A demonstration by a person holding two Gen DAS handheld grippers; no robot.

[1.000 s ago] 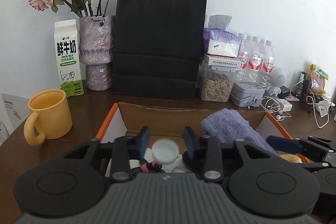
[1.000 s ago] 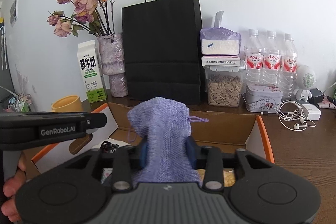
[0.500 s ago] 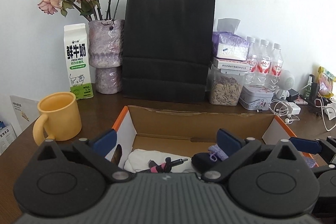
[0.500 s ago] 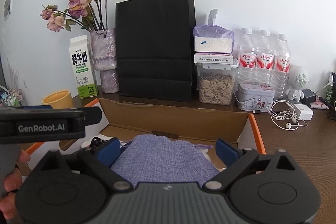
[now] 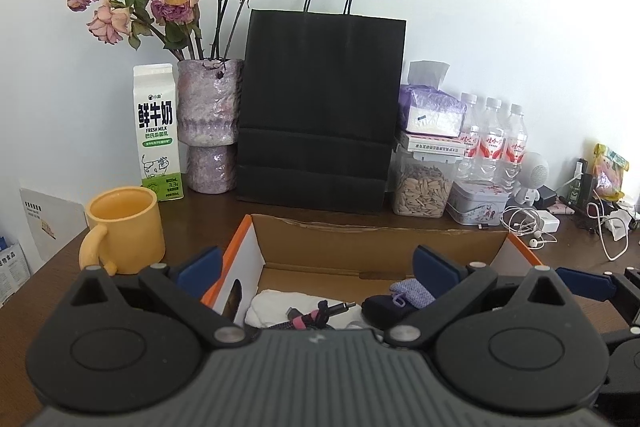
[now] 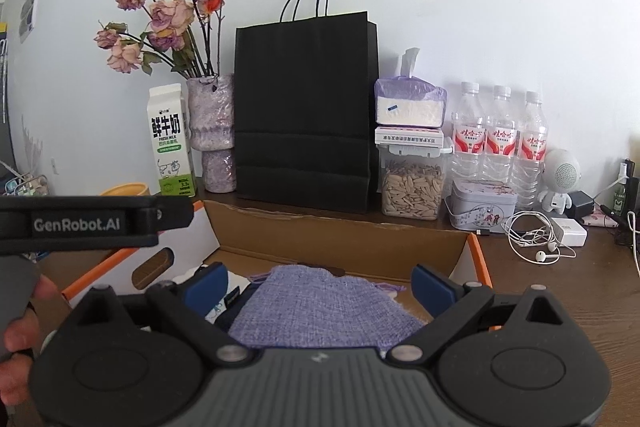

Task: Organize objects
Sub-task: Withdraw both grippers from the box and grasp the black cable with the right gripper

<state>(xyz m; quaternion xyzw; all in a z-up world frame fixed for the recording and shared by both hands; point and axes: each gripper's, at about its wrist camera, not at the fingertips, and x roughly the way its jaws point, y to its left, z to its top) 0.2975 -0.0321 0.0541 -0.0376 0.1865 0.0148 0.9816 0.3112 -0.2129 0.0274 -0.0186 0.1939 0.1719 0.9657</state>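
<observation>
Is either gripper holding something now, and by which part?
Nothing is held. Both the left gripper and the right gripper have open jaws; the purple pouch lies loose in the box.

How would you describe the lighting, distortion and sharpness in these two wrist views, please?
Left wrist view: even, soft daylight, fisheye bending the black bag, dark vignette at the corners, and the far right clutter washed out. Right wrist view: same bowing, with the purple pouch slightly soft up close.
</observation>
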